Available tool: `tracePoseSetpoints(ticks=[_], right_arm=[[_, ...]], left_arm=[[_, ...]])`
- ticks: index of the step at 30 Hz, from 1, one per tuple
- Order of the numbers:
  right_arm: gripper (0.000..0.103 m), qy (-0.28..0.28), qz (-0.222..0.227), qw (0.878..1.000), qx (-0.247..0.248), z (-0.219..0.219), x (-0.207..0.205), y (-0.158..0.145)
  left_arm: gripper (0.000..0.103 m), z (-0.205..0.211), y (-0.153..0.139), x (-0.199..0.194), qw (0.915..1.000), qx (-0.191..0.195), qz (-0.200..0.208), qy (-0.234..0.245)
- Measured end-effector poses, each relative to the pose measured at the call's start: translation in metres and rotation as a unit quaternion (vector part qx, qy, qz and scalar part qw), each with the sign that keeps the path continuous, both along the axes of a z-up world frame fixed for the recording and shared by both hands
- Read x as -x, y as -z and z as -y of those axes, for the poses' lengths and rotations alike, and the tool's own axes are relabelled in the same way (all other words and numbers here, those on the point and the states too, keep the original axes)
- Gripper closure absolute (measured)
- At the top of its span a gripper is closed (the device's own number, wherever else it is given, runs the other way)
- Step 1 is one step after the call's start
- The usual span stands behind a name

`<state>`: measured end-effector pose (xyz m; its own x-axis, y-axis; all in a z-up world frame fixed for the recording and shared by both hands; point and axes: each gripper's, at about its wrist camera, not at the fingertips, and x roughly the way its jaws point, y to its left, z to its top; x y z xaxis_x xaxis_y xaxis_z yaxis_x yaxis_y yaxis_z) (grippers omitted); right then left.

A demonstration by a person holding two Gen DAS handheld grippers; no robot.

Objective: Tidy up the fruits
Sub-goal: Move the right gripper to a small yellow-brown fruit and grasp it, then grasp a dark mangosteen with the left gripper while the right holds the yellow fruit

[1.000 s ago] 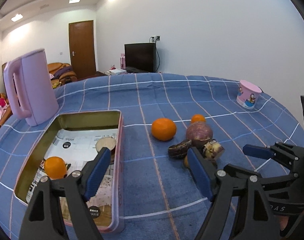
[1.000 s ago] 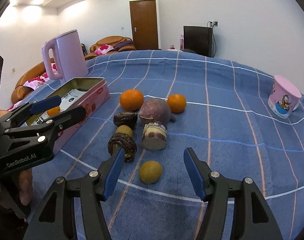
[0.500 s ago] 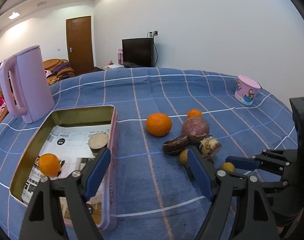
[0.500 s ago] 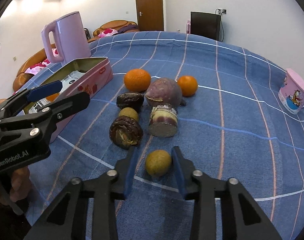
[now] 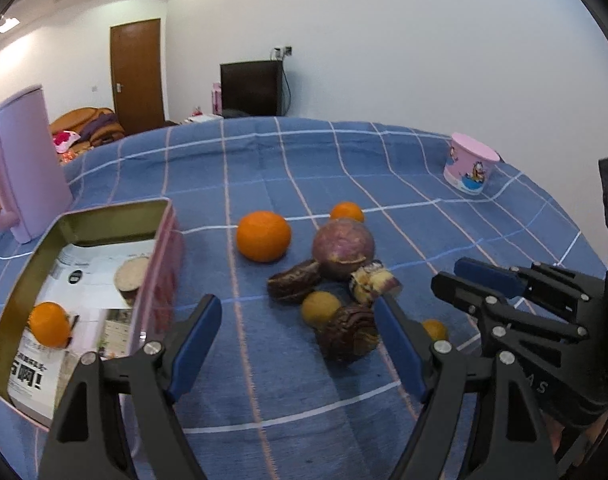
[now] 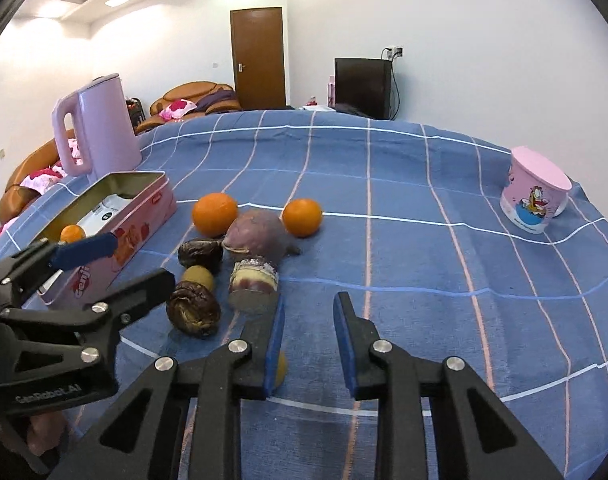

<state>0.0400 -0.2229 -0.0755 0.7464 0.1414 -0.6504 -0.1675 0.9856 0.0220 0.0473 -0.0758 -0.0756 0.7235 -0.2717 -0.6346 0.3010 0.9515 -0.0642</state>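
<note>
Nearest us, the right gripper (image 6: 307,344) had its jaws drawn together to a narrow gap, and the small yellow fruit (image 6: 280,368) showed only as a sliver at the edge of the left pad. We judged it was not squarely caught: lift now and it could squirt out and roll across the blue cloth (image 6: 423,280). To the left, our left gripper (image 5: 296,344) hung with jaws apart, holding nothing. Just beyond, the wrinkled dark fruit (image 6: 194,312) and the cut purple piece (image 6: 254,284) sat close enough that we could knock them. Farther left waited the pink tin (image 6: 144,204), one orange inside; two oranges (image 6: 214,214) lay beyond.
</note>
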Motion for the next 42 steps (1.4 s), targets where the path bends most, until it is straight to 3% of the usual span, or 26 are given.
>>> tracePoseSetpoints(ticks=[5,15,25,34,37,42], right_arm=[[0.076,-0.012,-0.004,1.000,-0.004,-0.001,0.000,0.001],[0.075,-0.059,-0.048,0.997,-0.015,-0.012,0.001,0.010],[0.075,-0.078,-0.082,0.993,-0.019,-0.014,0.001,0.020],[0.076,-0.055,-0.055,0.997,-0.003,-0.011,0.005,0.013],[0.076,-0.033,-0.028,0.999,0.011,-0.006,0.008,0.006],[0.076,-0.010,-0.017,1.000,0.007,0.007,0.007,0.003]], left_arm=[[0.025,0.006,0.007,-0.006,0.9995,0.004,-0.029,0.011],[0.025,-0.007,0.006,-0.003,0.9996,0.011,-0.024,-0.008],[0.025,0.000,0.005,-0.001,0.9998,0.003,-0.021,0.006],[0.027,0.001,0.006,-0.003,0.9995,0.010,-0.027,0.011],[0.037,0.003,0.009,-0.006,0.9992,0.004,-0.039,0.013],[0.037,0.007,0.010,-0.005,0.9990,0.002,-0.041,0.018]])
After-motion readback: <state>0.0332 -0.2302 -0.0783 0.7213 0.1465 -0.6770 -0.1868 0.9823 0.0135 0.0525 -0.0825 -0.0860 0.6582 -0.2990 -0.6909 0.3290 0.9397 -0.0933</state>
